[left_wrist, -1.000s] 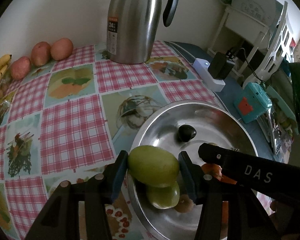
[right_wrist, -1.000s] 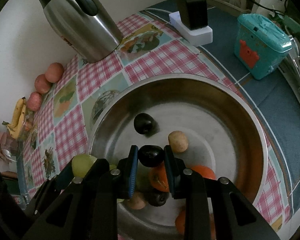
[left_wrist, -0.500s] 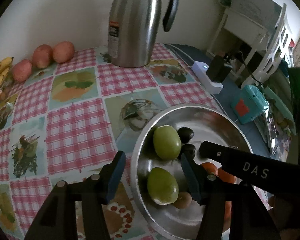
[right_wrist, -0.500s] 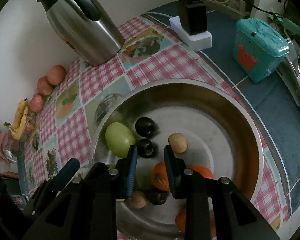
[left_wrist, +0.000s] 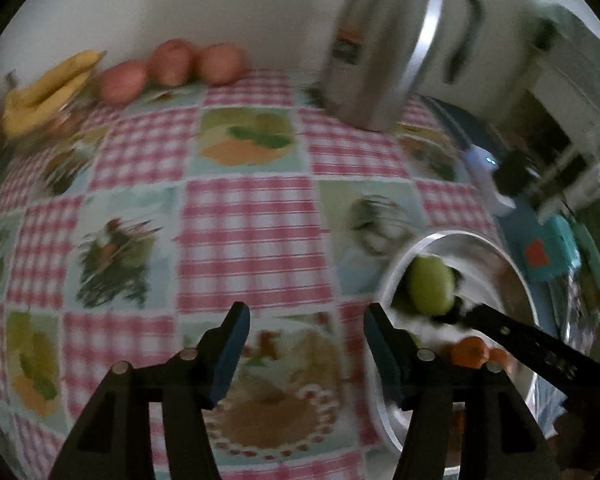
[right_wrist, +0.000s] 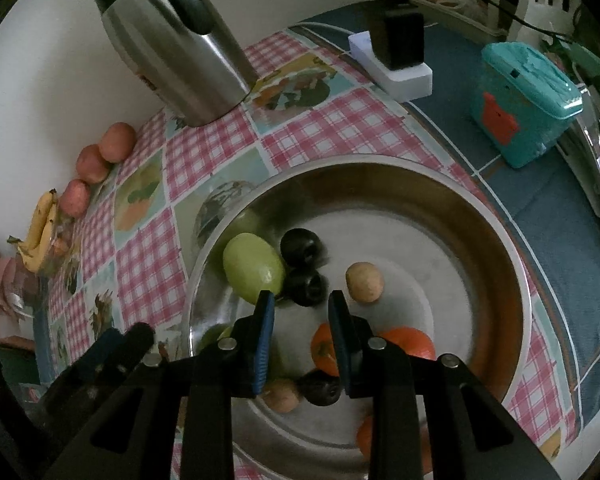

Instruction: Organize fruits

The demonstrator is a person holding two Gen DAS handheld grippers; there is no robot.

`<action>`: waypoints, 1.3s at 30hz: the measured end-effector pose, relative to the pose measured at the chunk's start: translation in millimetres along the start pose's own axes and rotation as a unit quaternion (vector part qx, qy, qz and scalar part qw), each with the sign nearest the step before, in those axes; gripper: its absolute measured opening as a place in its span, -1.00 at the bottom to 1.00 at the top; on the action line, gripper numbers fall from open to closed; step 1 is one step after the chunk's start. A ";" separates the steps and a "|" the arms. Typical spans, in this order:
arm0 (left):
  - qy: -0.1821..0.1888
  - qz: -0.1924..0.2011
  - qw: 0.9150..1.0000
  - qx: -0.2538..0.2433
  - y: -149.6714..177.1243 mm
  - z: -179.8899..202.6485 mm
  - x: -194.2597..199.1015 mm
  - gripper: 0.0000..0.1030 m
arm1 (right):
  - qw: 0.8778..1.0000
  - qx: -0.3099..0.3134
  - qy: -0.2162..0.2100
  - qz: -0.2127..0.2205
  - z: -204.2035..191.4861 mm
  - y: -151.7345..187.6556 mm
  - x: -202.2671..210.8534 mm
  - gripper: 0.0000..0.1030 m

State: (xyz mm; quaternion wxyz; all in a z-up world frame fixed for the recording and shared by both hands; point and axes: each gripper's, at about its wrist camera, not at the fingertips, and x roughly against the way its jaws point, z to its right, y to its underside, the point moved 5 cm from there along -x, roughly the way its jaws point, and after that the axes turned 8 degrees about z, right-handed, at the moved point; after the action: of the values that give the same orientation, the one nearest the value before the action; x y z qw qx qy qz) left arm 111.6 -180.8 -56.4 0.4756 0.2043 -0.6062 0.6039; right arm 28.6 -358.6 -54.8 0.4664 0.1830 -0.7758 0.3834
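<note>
A steel bowl (right_wrist: 480, 248) holds a green mango (right_wrist: 252, 268), two dark plums (right_wrist: 302, 242), a small brown fruit (right_wrist: 365, 282), oranges (right_wrist: 408, 342) and more fruit under my fingers. My right gripper (right_wrist: 301, 318) is open and empty above the bowl's middle, beside the nearer plum (right_wrist: 306, 288). My left gripper (left_wrist: 305, 332) is open and empty over the tablecloth, left of the bowl (left_wrist: 516, 272), where the mango (left_wrist: 430, 289) shows. Three red apples (left_wrist: 172, 62) and bananas (left_wrist: 48, 88) lie at the table's far left.
A steel thermos jug (right_wrist: 180, 44) stands at the back of the checked tablecloth (left_wrist: 252, 232). A white power strip with a black adapter (right_wrist: 400, 52) and a teal box (right_wrist: 524, 100) sit to the right on a blue surface.
My left gripper let go of the green mango into the bowl and swung left over the tablecloth. My right gripper released the dark plum into the bowl and rose slightly.
</note>
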 end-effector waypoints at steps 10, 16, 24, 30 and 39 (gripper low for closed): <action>-0.069 -0.005 0.996 0.053 -3.8 -54.7 4.9 0.41 | 0.999 0.048 -0.002 -0.004 -28.3 6.5 1.9 -0.45; -0.108 0.000 0.992 0.060 -5.1 -68.0 11.1 0.89 | 0.997 0.072 -0.006 -0.002 -45.7 10.5 4.2 -0.39; -0.124 -0.001 0.991 0.056 -2.0 -77.9 5.8 1.00 | 0.996 0.090 0.020 -0.011 -47.9 13.4 -3.3 0.45; -0.123 -0.002 0.991 0.044 0.1 -78.6 2.3 1.00 | 0.993 0.111 0.035 -0.009 -49.5 15.9 -6.9 0.58; -0.152 0.033 0.987 0.030 -7.6 -83.4 16.4 1.00 | 0.992 0.118 0.031 0.008 -53.1 16.8 -5.5 0.61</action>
State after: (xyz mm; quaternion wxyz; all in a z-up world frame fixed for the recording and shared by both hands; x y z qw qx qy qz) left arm 137.8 -99.6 -54.0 0.3511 0.2876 -0.6595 0.5993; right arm 51.5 -307.6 -52.4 0.4620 0.2184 -0.7117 0.4820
